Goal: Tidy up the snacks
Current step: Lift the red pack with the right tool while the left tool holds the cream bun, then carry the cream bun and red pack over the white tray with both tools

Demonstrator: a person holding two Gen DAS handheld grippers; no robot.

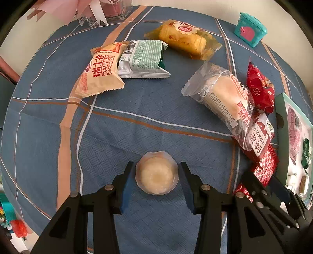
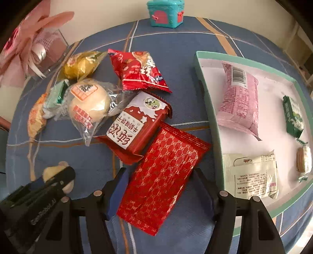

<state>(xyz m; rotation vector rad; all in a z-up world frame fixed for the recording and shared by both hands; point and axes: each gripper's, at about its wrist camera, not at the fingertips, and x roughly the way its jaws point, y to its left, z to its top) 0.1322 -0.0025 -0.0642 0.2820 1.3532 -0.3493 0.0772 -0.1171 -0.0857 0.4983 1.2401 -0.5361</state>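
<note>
I've got the left gripper (image 1: 157,179) jaws spread around the round pastry (image 1: 157,173) on the desk (image 1: 117,136), not clamped. Right gripper (image 2: 161,187) jaws released, straddling the red patterned packet (image 2: 162,175), lined up beside the tray (image 2: 207,109) for loading.

Tray (image 1: 279,109) cut by frame edge; contents perhaps biscuits, blurred.

Looks like a home, I'm at a tabletop (image 1: 137,125) under a blue plaid cloth. Packaged snacks (image 2: 137,121) scattered on it, a teal toy box (image 2: 166,12) by the cream wall, pink ribboned gift jar (image 1: 109,9) at the back, a shallow green-rimmed tray (image 2: 207,101).
</note>
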